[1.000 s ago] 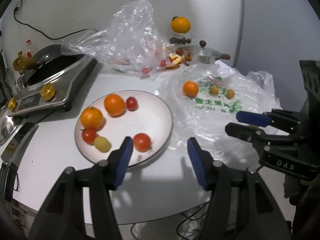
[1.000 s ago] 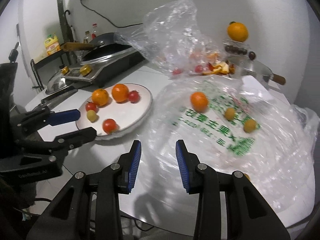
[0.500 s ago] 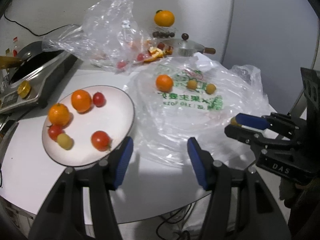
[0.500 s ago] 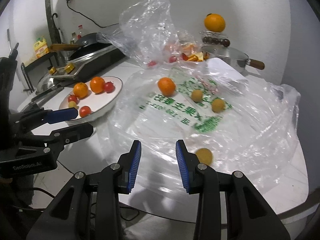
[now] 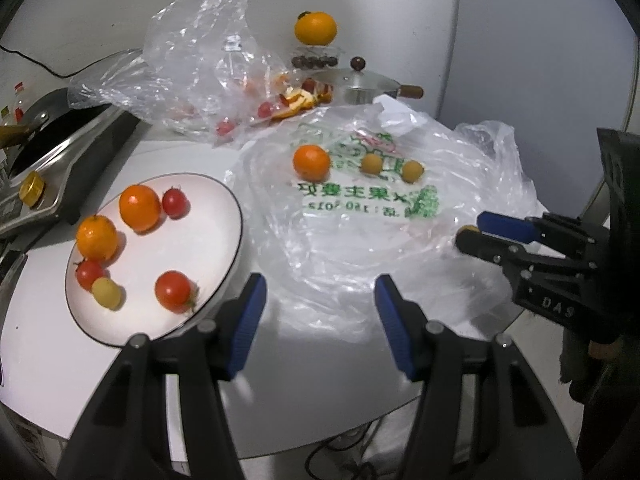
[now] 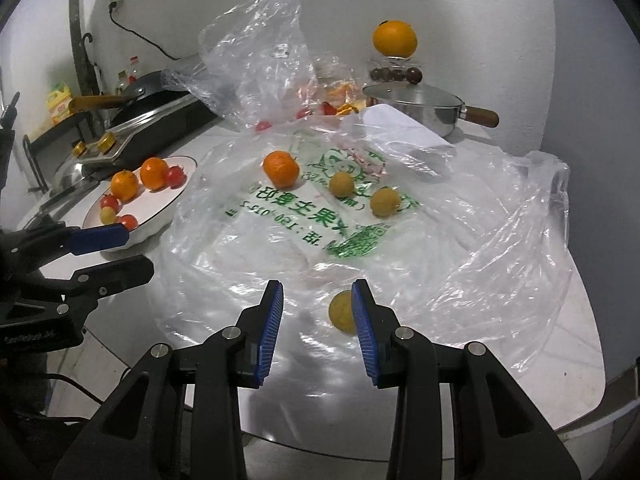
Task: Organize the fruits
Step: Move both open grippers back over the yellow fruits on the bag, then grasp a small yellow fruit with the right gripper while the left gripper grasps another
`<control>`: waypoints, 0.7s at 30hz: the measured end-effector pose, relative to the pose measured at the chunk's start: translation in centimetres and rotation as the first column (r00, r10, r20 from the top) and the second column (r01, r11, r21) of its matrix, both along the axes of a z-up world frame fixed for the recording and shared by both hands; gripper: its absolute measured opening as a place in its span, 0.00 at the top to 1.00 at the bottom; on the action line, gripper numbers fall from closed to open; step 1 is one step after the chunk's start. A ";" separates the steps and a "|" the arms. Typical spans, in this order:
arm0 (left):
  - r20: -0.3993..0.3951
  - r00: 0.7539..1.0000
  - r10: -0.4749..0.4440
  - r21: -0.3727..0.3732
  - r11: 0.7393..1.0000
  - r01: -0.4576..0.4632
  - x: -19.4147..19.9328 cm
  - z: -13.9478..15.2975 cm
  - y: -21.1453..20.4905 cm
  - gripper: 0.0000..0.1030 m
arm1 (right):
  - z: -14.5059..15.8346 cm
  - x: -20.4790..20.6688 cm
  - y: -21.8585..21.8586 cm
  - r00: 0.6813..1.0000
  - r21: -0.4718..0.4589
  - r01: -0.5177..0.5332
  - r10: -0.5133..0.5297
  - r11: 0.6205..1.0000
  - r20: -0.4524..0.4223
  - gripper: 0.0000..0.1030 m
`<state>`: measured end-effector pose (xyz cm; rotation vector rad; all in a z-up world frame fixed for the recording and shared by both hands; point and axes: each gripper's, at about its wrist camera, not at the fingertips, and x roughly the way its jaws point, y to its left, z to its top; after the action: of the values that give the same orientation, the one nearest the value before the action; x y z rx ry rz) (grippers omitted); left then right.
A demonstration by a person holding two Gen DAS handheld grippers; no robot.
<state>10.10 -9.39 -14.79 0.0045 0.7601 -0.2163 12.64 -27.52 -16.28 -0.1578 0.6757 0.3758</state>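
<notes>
Right tongs [image 6: 317, 316] agape, round fruit [image 6: 341, 313], crinkled bag [image 6: 440, 216]

Crinkled glossy plastic bag [image 6: 460, 216]

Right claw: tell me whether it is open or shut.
Open. The right claw shows a clear gap between its blue pads, and the small yellow fruit on the printed bag sits ungripped beside one pad.

Bright overhead light, glare on the plastic bag [image 6: 400, 248], soft shadows, fisheye-bent dark corners, slight blur
</notes>
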 end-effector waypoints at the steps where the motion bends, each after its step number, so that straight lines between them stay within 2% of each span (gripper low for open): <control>1: 0.001 1.000 -0.002 0.001 1.000 0.002 0.1 0.0 -0.1 0.44 | 0.0 0.1 -0.1 1.000 -0.001 0.004 -0.004 1.000 0.000 0.63; 9: -0.001 1.000 -0.012 0.019 1.000 0.012 0.8 -0.1 -0.9 0.44 | -1.2 1.3 -1.3 0.999 -0.015 0.031 -0.031 0.999 -0.037 0.67; 14: 0.000 1.000 -0.017 0.025 1.000 0.017 1.3 0.1 -1.6 0.44 | -1.4 1.6 -1.1 0.999 -0.024 0.012 -0.013 1.000 -0.044 0.73; 21: 0.002 1.000 -0.031 0.040 0.999 0.031 2.3 0.3 -3.0 0.44 | -1.0 1.7 -1.7 0.999 0.000 -0.011 0.011 1.000 -0.041 0.74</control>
<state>12.40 -12.35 -14.53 0.0549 0.7625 -0.2303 14.37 -29.22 -17.32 -0.1544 0.7151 0.3906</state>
